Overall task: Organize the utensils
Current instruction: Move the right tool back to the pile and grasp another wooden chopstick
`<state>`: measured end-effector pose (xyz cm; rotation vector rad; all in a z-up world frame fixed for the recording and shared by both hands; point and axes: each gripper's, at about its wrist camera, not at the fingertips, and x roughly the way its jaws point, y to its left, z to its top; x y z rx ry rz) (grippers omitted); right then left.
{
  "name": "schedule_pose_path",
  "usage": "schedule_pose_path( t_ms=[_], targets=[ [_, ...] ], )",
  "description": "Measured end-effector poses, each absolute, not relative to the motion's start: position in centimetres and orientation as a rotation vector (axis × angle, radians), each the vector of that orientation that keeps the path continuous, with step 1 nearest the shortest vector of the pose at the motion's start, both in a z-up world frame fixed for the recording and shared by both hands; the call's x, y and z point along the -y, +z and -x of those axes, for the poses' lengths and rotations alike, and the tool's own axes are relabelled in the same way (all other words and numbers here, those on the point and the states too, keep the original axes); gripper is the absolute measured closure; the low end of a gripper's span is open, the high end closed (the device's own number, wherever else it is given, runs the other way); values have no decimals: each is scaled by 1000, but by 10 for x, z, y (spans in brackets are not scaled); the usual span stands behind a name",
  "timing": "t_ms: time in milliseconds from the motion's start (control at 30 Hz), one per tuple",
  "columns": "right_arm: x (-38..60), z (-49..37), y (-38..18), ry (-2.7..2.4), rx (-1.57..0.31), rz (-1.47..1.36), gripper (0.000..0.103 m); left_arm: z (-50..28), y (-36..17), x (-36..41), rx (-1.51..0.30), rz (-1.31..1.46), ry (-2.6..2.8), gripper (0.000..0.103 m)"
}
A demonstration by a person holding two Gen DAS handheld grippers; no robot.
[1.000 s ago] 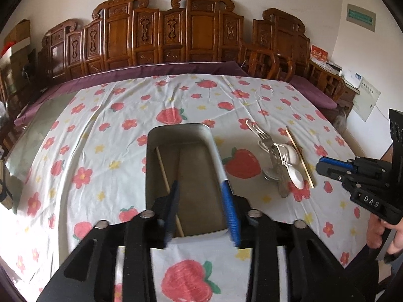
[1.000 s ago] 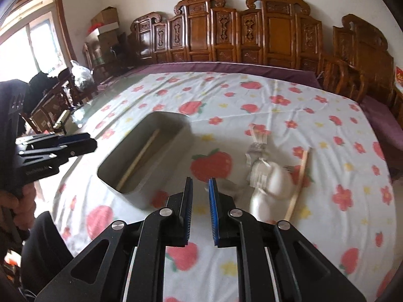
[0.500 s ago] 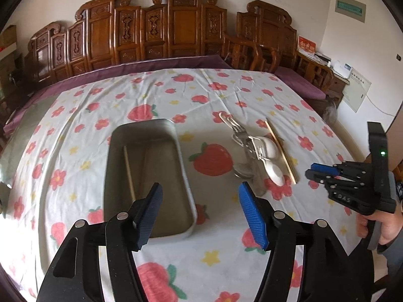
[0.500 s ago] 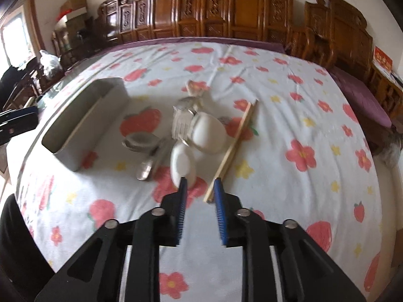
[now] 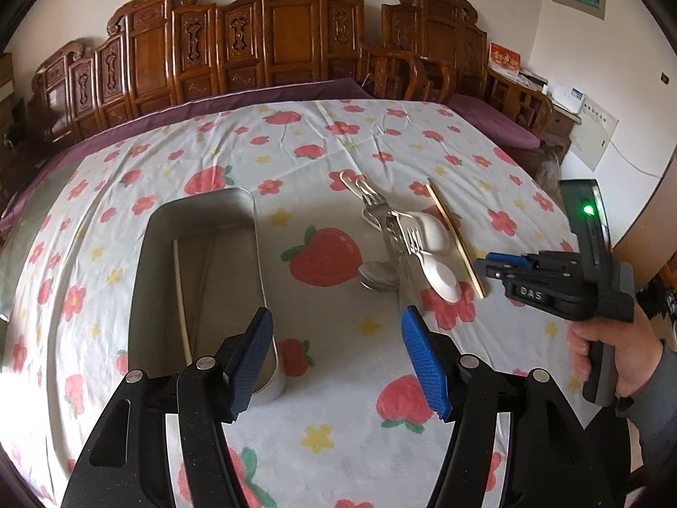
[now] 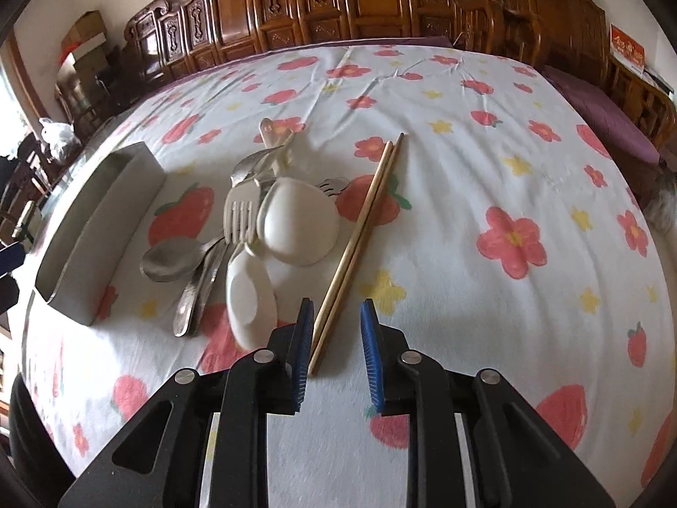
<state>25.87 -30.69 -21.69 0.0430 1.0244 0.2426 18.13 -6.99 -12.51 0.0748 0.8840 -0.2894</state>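
A grey metal tray [image 5: 203, 271] lies on the flowered tablecloth with one wooden chopstick [image 5: 181, 296] inside; it also shows in the right wrist view [image 6: 97, 228]. To its right is a pile of utensils: white spoons [image 6: 296, 220], a white fork [image 6: 240, 211], metal spoons [image 6: 169, 260]. Two wooden chopsticks [image 6: 359, 237] lie side by side along the pile's right edge. My right gripper [image 6: 334, 330] is open, its near ends of the chopsticks just between the jaws. My left gripper [image 5: 334, 334] is open and empty above the cloth beside the tray's near right corner.
The tablecloth [image 6: 486, 169] covers a large table. Carved wooden chairs [image 5: 275, 42] line the far edge. The right gripper body and hand [image 5: 592, 288] show at the right of the left wrist view.
The right gripper moved forward and down to the chopsticks' near ends and opened wider. The left gripper swung right, away from over the tray, and stayed wide open.
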Motion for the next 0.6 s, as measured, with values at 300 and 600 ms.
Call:
schedule_pose_path(
  t_ms=[300, 600],
  targets=[
    [303, -270, -222, 198, -1030, 32, 78, -178, -128, 72, -890, -94, -290, 43],
    [301, -282, -225, 138, -1055, 80, 91, -182, -132, 75, -897, -92, -290, 43]
  ],
)
